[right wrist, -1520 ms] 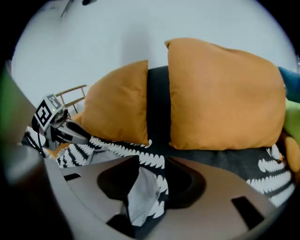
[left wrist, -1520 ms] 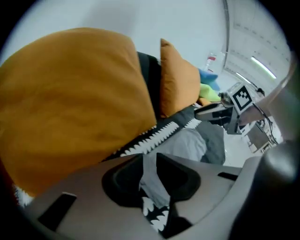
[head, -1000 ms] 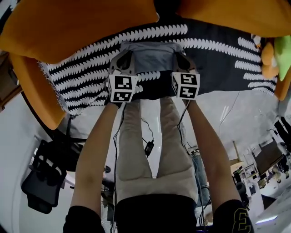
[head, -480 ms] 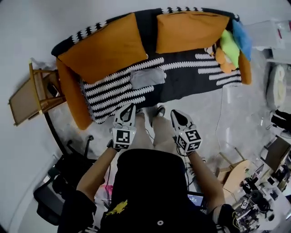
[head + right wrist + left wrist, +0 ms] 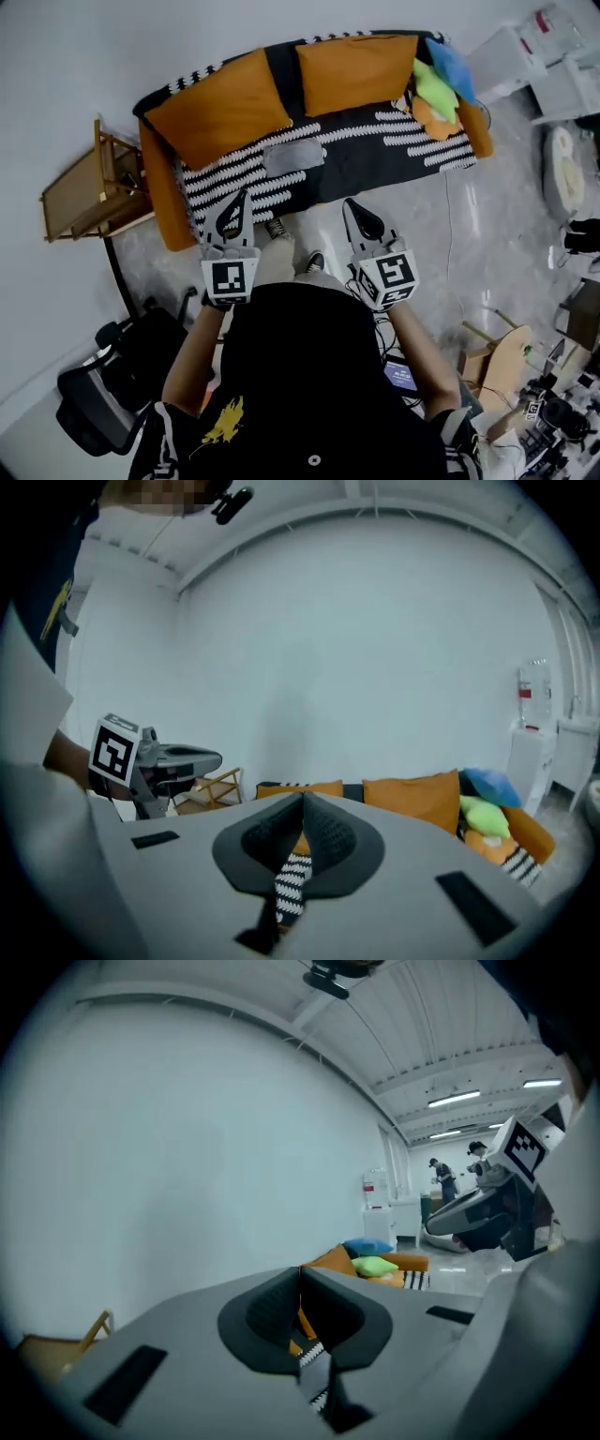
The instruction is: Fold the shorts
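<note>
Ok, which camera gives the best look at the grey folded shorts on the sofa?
The head view: the grey folded shorts lie in full sight on the black-and-white striped sofa cover. Both gripper views show only orange cushions and that cover past their jaws, no shorts.

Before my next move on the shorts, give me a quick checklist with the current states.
1. Left gripper jaws together, nothing between them: ok.
2. Right gripper jaws together, nothing between them: ok.
3. Shorts lie on the sofa seat as a compact gray rectangle: ok.
4. Both grippers held apart from the shorts, touching no fabric: ok.
5. Fold edges lined up neatly: cannot tell, too small in the head view.
</note>
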A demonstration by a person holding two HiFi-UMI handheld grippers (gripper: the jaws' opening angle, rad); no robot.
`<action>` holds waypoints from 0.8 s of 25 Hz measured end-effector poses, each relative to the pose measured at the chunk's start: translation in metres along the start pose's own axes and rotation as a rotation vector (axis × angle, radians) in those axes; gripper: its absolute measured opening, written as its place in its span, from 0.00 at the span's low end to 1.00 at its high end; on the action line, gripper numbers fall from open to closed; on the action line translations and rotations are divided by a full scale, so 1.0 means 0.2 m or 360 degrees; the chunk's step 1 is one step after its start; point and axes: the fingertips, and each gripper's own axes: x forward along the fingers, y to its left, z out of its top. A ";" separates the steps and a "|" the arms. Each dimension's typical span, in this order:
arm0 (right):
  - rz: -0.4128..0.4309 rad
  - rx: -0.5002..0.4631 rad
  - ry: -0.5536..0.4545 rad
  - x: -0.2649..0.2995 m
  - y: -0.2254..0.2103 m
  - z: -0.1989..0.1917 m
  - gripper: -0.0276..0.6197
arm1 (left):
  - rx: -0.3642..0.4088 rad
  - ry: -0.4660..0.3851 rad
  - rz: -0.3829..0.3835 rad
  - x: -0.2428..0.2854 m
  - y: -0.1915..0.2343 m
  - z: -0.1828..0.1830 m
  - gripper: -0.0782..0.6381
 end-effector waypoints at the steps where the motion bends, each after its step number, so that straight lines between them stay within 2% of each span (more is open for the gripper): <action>1: 0.0015 -0.0045 -0.0034 -0.07 0.02 0.06 0.06 | -0.0039 0.0011 0.0034 -0.07 -0.04 0.03 0.13; 4: -0.0038 -0.0122 -0.0147 -0.26 0.07 0.19 0.06 | -0.0090 0.0014 0.0058 -0.25 -0.13 0.09 0.13; 7: -0.0187 -0.0164 -0.0217 -0.38 0.14 0.21 0.06 | -0.0052 -0.0007 -0.0041 -0.37 -0.17 0.10 0.13; 10: -0.0307 -0.0072 -0.0286 -0.43 0.22 0.19 0.06 | 0.0008 -0.0056 -0.0113 -0.46 -0.11 0.09 0.13; 12: -0.0358 -0.0027 -0.0313 -0.43 0.28 0.17 0.06 | -0.0020 -0.0118 -0.0135 -0.52 -0.04 0.10 0.13; 15: -0.0385 0.0022 -0.0339 -0.41 0.40 0.14 0.06 | -0.0113 -0.0313 -0.0086 -0.60 0.09 0.16 0.13; 20: -0.0304 -0.0041 -0.0298 -0.31 0.66 0.12 0.06 | -0.0135 -0.0348 -0.0057 -0.73 0.32 0.15 0.13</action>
